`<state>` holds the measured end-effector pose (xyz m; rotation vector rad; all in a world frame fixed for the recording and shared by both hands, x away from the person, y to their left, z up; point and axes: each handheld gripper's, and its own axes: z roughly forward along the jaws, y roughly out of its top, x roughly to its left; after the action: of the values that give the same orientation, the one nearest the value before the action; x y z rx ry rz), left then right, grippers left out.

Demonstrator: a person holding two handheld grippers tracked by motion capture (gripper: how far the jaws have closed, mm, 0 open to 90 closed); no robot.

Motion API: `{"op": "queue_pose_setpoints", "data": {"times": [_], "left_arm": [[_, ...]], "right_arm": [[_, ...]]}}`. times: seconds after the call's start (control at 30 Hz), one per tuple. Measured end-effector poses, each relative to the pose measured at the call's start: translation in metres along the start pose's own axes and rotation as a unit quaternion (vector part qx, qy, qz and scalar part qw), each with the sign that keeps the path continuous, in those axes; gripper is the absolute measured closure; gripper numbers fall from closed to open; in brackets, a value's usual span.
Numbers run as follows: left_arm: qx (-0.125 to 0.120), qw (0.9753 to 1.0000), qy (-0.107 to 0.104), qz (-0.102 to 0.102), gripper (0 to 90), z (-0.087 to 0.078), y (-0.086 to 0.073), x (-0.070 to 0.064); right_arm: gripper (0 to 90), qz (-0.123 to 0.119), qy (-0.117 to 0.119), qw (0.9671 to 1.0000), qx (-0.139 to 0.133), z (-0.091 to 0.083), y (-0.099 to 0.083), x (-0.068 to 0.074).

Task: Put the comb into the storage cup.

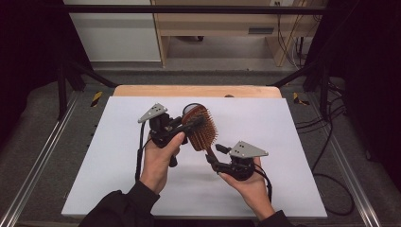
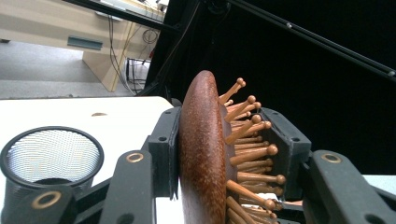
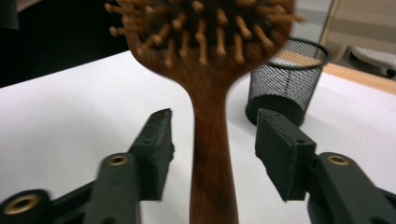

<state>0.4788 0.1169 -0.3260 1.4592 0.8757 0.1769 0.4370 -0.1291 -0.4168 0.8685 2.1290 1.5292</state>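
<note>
A wooden paddle hairbrush (image 1: 204, 132) with wooden pins is held above the white table. My left gripper (image 1: 195, 124) is shut on its head: in the left gripper view (image 2: 224, 149) one jaw presses the smooth back (image 2: 201, 154) and the other sits against the pins (image 2: 254, 151). My right gripper (image 1: 214, 154) is open at the handle end. In the right gripper view (image 3: 212, 135) the handle (image 3: 212, 154) runs up between the two spread jaws with a gap on each side.
A black mesh cup (image 1: 190, 109) stands on the table just behind the brush, also seen as the mesh cup (image 2: 51, 158) and mesh cup (image 3: 287, 79). The white sheet (image 1: 118, 179) covers the table; a wooden edge (image 1: 196, 91) shows at the back.
</note>
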Motion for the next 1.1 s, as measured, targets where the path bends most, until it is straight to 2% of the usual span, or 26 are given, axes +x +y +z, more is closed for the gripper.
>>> {"op": "queue_pose_setpoints", "data": {"times": [0.07,0.17,0.23,0.3,0.33,0.43,0.57,0.67,0.8,0.9,1.0,1.1], "left_arm": [[-0.001,1.0,0.003,0.002,52.8,-0.002,0.002,0.002],[-0.005,1.0,0.006,0.002,52.7,-0.004,0.005,0.004],[-0.008,0.9999,0.008,0.0,52.7,-0.004,0.007,0.005],[-0.011,0.9999,0.01,0.001,52.6,-0.003,0.009,0.006],[-0.012,0.9999,0.011,0.003,52.5,-0.003,0.011,0.006],[-0.011,0.9998,0.011,0.008,52.5,-0.001,0.014,0.007],[-0.012,0.9998,0.01,0.012,52.5,0.003,0.018,0.008],[-0.013,0.9998,0.011,0.013,52.4,0.004,0.021,0.01],[-0.018,0.9997,0.011,0.014,52.4,0.005,0.027,0.012],[-0.023,0.9996,0.011,0.013,52.4,0.005,0.032,0.014],[-0.027,0.9995,0.012,0.012,52.3,0.005,0.037,0.015],[-0.032,0.9993,0.014,0.011,52.3,0.006,0.041,0.016]], "right_arm": [[38.3,0.005,-0.002,1.0,-0.005,-0.004,-0.001,-0.003],[34.8,0.009,-0.005,0.9997,-0.023,-0.009,-0.003,-0.007],[28.0,0.013,-0.007,0.9992,-0.038,-0.01,-0.006,-0.012],[22.9,0.0,-0.024,0.9984,-0.052,-0.01,-0.01,-0.016],[22.5,-0.004,-0.03,0.9984,-0.048,-0.011,-0.012,-0.019],[17.8,0.003,-0.031,0.9987,-0.039,-0.014,-0.014,-0.025],[11.8,-0.002,-0.033,0.9988,-0.036,-0.022,-0.017,-0.033],[7.6,0.007,-0.033,0.9989,-0.032,-0.029,-0.021,-0.038],[6.9,0.01,-0.038,0.9989,-0.028,-0.037,-0.026,-0.042],[5.9,-0.002,-0.046,0.9988,-0.016,-0.044,-0.03,-0.043],[4.6,-0.004,-0.052,0.9986,-0.007,-0.054,-0.04,-0.044],[3.8,0.005,-0.067,0.9975,-0.02,-0.061,-0.044,-0.048]]}}
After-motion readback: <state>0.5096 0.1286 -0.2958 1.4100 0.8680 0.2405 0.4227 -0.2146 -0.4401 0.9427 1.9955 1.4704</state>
